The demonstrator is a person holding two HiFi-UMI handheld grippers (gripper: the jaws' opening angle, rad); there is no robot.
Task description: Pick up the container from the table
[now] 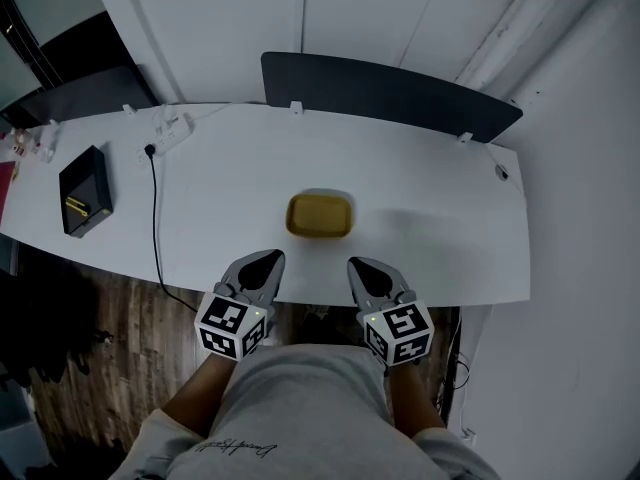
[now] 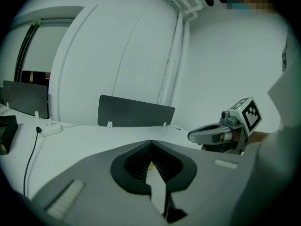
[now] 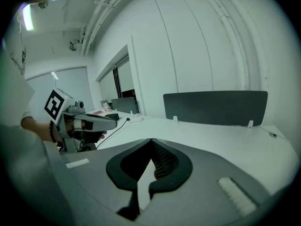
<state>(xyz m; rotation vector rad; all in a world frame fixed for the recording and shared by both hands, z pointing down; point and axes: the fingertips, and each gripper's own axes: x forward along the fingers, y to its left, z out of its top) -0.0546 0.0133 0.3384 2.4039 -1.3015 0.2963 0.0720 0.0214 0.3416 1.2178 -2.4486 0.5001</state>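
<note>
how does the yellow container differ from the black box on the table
The yellow container has rounded corners; the black box is sharp-cornered. The yellow container sits mid-table near the front edge; the black box lies at the left end. Both rest on the white table, untouched.

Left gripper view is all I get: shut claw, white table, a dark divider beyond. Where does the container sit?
Observer: The head view shows the yellow container on the white table, ahead of the left gripper and off to its right.
Operator: And the other one?
Observer: The right gripper is at the table's near edge too. The container lies ahead, between the two, and neither touches it.
Operator: Is its claw open?
Observer: No. The right gripper view shows its claw shut, with nothing in it.
</note>
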